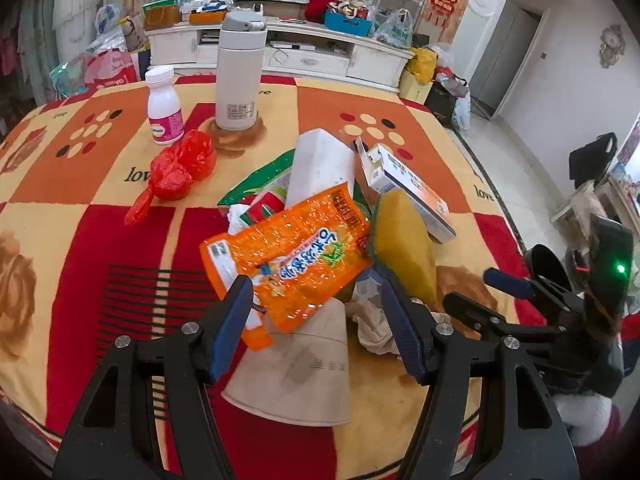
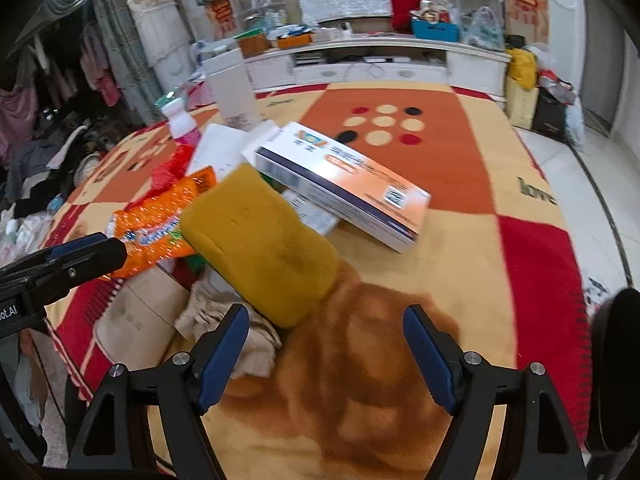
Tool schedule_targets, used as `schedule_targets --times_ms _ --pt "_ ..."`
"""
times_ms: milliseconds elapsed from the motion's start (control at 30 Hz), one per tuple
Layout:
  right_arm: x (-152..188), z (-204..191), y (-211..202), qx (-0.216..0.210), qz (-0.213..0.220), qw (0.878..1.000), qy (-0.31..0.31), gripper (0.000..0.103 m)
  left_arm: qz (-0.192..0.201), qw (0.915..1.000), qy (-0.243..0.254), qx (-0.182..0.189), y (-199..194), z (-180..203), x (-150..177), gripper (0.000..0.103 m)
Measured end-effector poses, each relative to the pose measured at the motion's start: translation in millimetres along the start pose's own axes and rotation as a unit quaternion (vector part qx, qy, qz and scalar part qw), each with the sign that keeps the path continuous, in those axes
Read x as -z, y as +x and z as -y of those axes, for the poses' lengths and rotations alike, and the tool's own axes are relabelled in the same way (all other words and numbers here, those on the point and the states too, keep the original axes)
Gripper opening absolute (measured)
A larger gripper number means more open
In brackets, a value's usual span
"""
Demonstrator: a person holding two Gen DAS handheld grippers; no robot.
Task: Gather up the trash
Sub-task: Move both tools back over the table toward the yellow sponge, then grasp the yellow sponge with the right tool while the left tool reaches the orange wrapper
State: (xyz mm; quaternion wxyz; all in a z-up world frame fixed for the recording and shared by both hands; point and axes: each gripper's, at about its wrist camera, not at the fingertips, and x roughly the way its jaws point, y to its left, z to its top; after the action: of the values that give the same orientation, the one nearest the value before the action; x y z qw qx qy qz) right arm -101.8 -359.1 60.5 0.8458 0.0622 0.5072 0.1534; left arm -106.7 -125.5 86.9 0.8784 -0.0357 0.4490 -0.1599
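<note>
While jaws gape, one sponge (image 2: 260, 240) tops one wrapper (image 1: 288, 256).

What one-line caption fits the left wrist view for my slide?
Open left gripper poised over the orange snack wrapper atop a trash pile on the patterned blanket.

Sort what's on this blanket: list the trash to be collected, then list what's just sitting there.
Trash, in the pile:
orange wrapper
yellow sponge
medicine box
paper cup
crumpled tissue
red bag, likely trash too

Just sitting there:
thermos
pill bottle

Both grippers, left and right, are open and empty.
</note>
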Motion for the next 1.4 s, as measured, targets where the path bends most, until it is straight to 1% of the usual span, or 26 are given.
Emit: schedule_targets --times_ms 200,333,400,533,567,600,667,700,833,867,1067,1167,1233,1300,1400 --pt "-17.9 -9.1 16.0 -0.038 -0.005 0.999 -0.036 0.083 0.007 0.9997 0.003 0.022 -11.9 -12.6 -11.7 0.066" --pt "-29.7 -15.0 32.0 -0.057 -0.011 0.996 -0.071 0.083 0.016 0.9997 0.006 0.018 -15.3 -21.6 -23.5 0.066" --pt "-33.9 -19.6 39.2 -0.062 -0.015 0.994 -0.091 0.083 0.012 0.9996 0.008 0.024 -13.5 -24.9 -29.3 0.066" --pt "-37.3 -22.1 48.6 -0.066 -0.02 0.992 -0.109 0.083 -0.016 0.9985 0.025 0.046 1.4 -26.2 -37.6 0.066" --pt "-37.3 -21.5 50.5 -0.07 -0.022 0.991 -0.108 0.081 -0.026 0.9979 0.031 0.05 7.0 -25.3 -38.7 0.066" --pt "-36.8 -21.3 51.3 -0.074 -0.02 0.991 -0.106 0.072 -0.035 0.9975 0.034 0.052 12.2 -24.9 -38.9 0.066" --pt "-35.2 -19.8 49.1 -0.078 -0.012 0.992 -0.102 0.068 -0.057 0.9955 0.039 0.065 23.9 -22.4 -38.7 0.066" --pt "-33.4 -19.0 46.5 -0.076 -0.008 0.992 -0.101 0.065 -0.062 0.9947 0.04 0.071 26.3 -22.4 -37.3 0.066" --pt "-30.9 -12.6 27.4 -0.065 0.011 0.993 -0.095 0.065 -0.084 0.9909 0.044 0.095 37.6 -14.5 -32.1 0.066" --pt "-31.3 -10.1 22.3 -0.062 0.017 0.994 -0.091 0.065 -0.088 0.9903 0.048 0.096 39.6 -11.5 -30.1 0.066" --pt "-28.0 6.5 -4.1 -0.051 0.036 0.996 -0.066 0.065 -0.106 0.987 0.07 0.099 47.7 8.5 -17.4 0.066" --pt "-23.1 9.8 -13.0 -0.049 0.043 0.996 -0.06 0.065 -0.101 0.9883 0.077 0.085 48.1 16.9 -14.4 0.065" --pt "-19.2 11.0 -17.2 -0.049 0.047 0.996 -0.056 0.065 -0.102 0.9883 0.075 0.085 51.2 20.8 -15.0 0.065" --pt "-14.8 13.7 -21.5 -0.049 0.049 0.996 -0.051 0.065 -0.104 0.9883 0.073 0.084 55.7 25.1 -16.2 0.065" --pt "-8.8 17.1 -25.0 -0.046 0.048 0.997 -0.043 0.065 -0.112 0.9884 0.074 0.072 64.8 30.4 -17.4 0.063"
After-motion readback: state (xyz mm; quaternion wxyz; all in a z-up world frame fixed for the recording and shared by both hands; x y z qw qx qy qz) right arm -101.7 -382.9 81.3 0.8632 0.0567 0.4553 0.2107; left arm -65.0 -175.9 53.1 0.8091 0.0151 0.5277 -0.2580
